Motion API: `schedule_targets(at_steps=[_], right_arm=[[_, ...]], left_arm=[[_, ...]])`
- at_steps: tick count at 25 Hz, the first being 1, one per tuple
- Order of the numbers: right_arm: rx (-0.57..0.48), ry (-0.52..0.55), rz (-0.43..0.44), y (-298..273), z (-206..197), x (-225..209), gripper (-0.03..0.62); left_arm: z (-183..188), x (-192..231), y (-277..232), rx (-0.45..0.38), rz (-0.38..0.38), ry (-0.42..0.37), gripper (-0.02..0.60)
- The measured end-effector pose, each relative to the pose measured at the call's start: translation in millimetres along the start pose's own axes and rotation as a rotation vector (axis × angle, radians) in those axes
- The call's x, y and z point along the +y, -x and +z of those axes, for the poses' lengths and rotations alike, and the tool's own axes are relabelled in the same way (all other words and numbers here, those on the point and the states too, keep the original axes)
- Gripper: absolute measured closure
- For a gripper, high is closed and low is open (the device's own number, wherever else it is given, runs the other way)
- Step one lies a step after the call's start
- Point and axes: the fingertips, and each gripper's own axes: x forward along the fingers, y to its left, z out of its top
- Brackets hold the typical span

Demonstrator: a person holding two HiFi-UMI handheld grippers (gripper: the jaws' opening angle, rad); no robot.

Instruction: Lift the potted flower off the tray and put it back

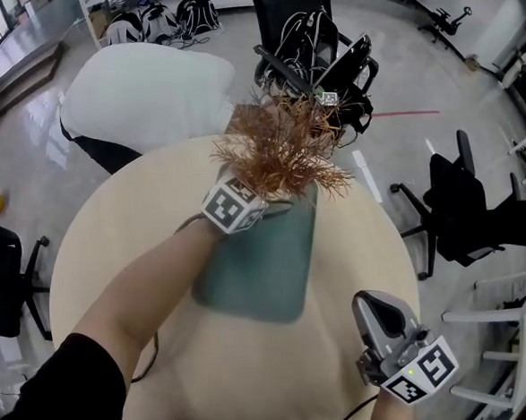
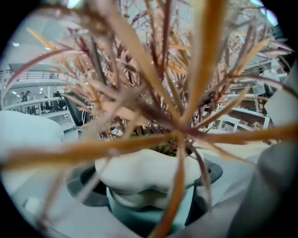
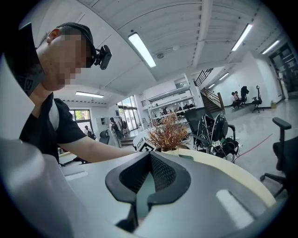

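Note:
The potted flower [image 1: 285, 148], a white pot under a spray of dry orange-brown leaves, is at the far end of the green tray [image 1: 259, 267]. My left gripper [image 1: 262, 194] reaches in under the leaves. In the left gripper view the white pot [image 2: 149, 169] fills the space between the dark pads [image 2: 80, 182], which close on its sides, with teal tray just below. I cannot tell whether the pot touches the tray. My right gripper [image 1: 374, 322] hangs over the table's near right, away from the tray, with its jaws [image 3: 149, 158] shut on nothing.
The round beige table [image 1: 108, 239] holds the tray at its middle. Behind it are a black office chair with bags [image 1: 323, 56] and a white cushion [image 1: 146, 89]. More black chairs [image 1: 465, 210] stand on the right. A cable [image 1: 150, 354] runs along my left arm.

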Motion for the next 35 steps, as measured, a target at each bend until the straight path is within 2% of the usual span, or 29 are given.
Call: schedule_targets(at_steps=[6,11,19,26,35], right_arm=[[-0.003,-0.001,-0.004,3,3,2,0.579],[-0.007,0.006,-0.009,8,8,5,0.579],[-0.023,0.015,-0.021,20,24,16,0.579],[-0.049,0.029,-0.024,40,52,40,0.579],[-0.061,0.042,-0.031,73,72,84,0.579]], left_arm=[[-1,-7,2,-0.052,-0.041,0.03,0.061],[4,-23,10,-0.086,-0.08,0.018,0.061],[34,-35,41,-0.13,-0.098,0.017,0.061],[66,-45,92,-0.151,-0.082,-0.016,0.06],[80,-73,173,-0.183,-0.057,-0.022,0.06]])
